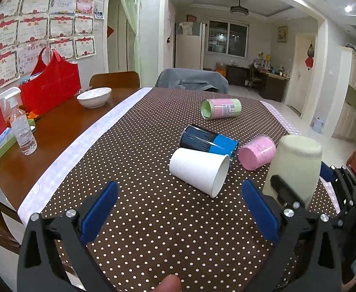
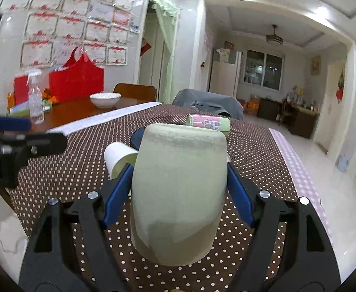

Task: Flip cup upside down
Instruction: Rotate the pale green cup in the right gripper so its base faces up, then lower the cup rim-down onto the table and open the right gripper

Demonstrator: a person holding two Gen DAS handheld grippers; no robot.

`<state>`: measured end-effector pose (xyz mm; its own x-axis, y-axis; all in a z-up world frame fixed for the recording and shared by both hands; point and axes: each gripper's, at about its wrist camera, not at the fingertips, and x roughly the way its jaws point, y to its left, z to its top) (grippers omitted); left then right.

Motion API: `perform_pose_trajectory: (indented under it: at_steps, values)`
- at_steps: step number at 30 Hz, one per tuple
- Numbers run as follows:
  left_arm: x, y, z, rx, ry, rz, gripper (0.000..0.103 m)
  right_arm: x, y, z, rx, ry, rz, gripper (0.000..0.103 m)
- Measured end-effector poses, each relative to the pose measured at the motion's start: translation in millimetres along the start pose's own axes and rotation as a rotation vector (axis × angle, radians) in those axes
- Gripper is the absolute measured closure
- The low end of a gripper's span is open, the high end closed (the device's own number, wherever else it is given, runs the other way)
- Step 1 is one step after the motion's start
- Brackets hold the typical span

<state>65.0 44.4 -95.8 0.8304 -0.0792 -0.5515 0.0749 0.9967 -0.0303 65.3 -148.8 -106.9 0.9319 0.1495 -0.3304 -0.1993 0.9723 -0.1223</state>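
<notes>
Jaws clamp pale green cup (image 2: 180, 189), hiding pink cup (image 1: 257, 152).

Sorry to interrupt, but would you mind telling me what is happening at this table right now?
A person is working with two handheld tongs. The right tongs grip a pale green cup, bottom up, over the polka-dot tablecloth. The left tongs are open and hold nothing. A white paper cup, a black and blue cup, a pink cup and a pink and green cup lie on their sides.
</notes>
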Motion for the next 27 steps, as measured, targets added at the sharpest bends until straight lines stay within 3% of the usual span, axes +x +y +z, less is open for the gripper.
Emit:
perform_pose_trajectory:
  at_steps: [12,27]
  values:
    - [3.3,6.8,-3.3,-0.016,0.01,-0.012,0.004,13.1,8.2,-10.1,-0.025,0.082,-0.009,0.028]
    - [3.7,-2.0,-4.7,-0.002,0.012,-0.018,0.004,8.1,3.6,-19.3,0.003,0.093,-0.007,0.028]
